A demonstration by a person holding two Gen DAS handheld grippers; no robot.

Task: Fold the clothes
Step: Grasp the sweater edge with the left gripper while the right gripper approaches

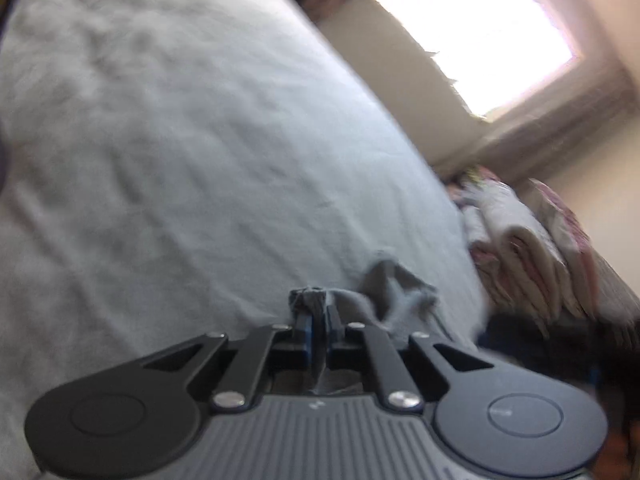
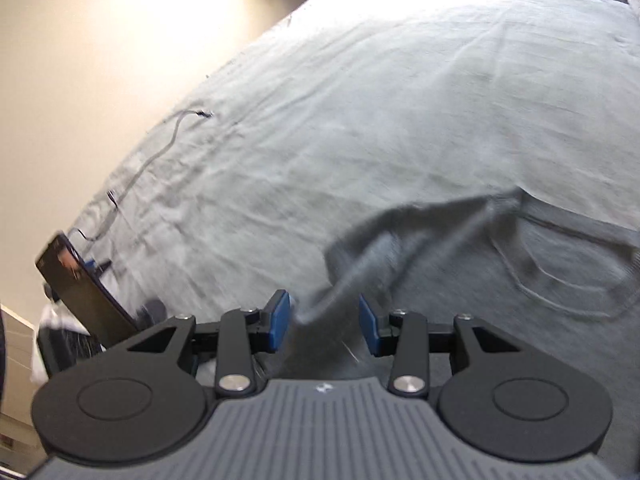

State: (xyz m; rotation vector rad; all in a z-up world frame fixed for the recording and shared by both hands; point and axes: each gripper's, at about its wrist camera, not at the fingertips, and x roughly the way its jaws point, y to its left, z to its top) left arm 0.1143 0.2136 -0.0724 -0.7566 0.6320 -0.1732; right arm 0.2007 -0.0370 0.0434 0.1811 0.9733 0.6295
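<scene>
A grey garment [image 2: 500,264] lies on the light grey bedsheet [image 2: 360,100]; seams and a waistband or hem band show at the right. My right gripper [image 2: 324,320] is open, its blue pads either side of a fold of the garment, not clamping it. My left gripper [image 1: 318,320] is shut on a bunched edge of the grey garment [image 1: 400,292], which trails off to the right over the bedsheet [image 1: 180,140]. The left view is blurred.
A stack of folded pink and white linens [image 1: 520,248] lies past the bed's right edge below a bright window [image 1: 480,28]. A thin cable [image 2: 160,156] runs over the sheet to a dark flat device [image 2: 80,292] at the bed's left edge, next to a wall.
</scene>
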